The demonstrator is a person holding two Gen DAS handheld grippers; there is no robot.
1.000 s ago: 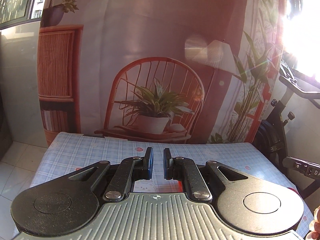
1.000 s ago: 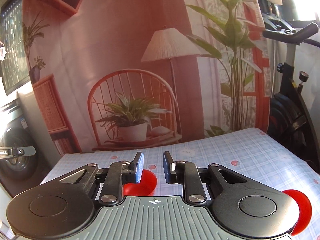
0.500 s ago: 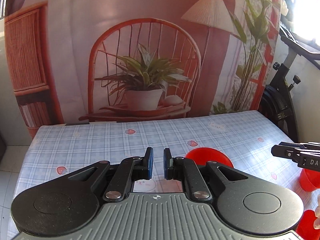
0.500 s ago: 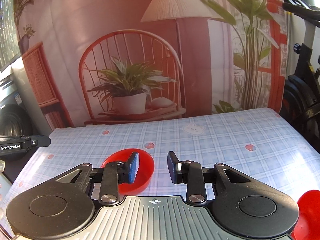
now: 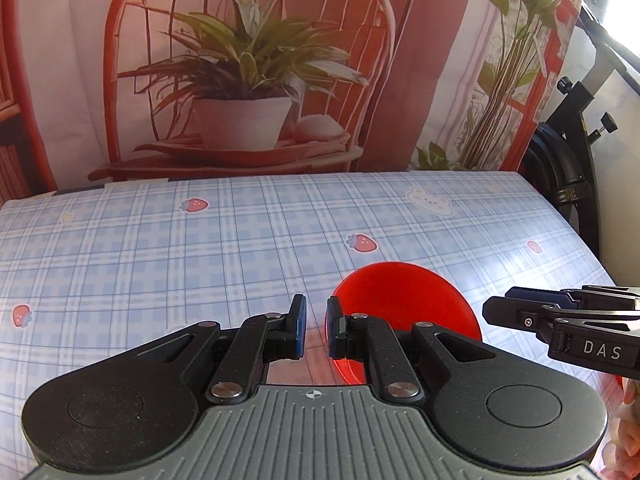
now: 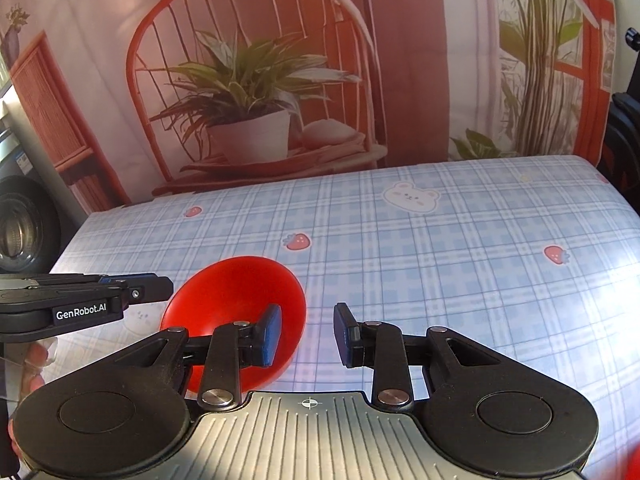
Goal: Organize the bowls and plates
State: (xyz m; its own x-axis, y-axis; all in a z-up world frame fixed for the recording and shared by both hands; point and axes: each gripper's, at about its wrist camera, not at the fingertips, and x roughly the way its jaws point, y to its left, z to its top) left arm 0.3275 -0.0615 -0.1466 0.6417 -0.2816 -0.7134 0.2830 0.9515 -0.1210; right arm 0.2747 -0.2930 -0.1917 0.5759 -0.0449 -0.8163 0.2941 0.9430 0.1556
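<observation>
While both tools hovered over the blue plaid tablecloth point(image 5: 160, 260), the left gripper point(image 5: 313, 330) was nearly pressed together, empty, and the right gripper point(image 6: 307, 334) stood spread, empty. The glossy red plastic bowl point(image 6: 240, 292) sat at ten o'clock from the right jaws, ungrasped; organizing seemed barely begun. Since half a second earlier, the right jaws had widened and both views dipped closer.

White letters "DAS" stand on the black right gripper point(image 5: 520, 312); white "GenRobot.AI" on the black left gripper point(image 6: 156, 286); the black exercise-bike frame point(image 5: 572, 192) bears gold lettering, perhaps unreadable.
</observation>
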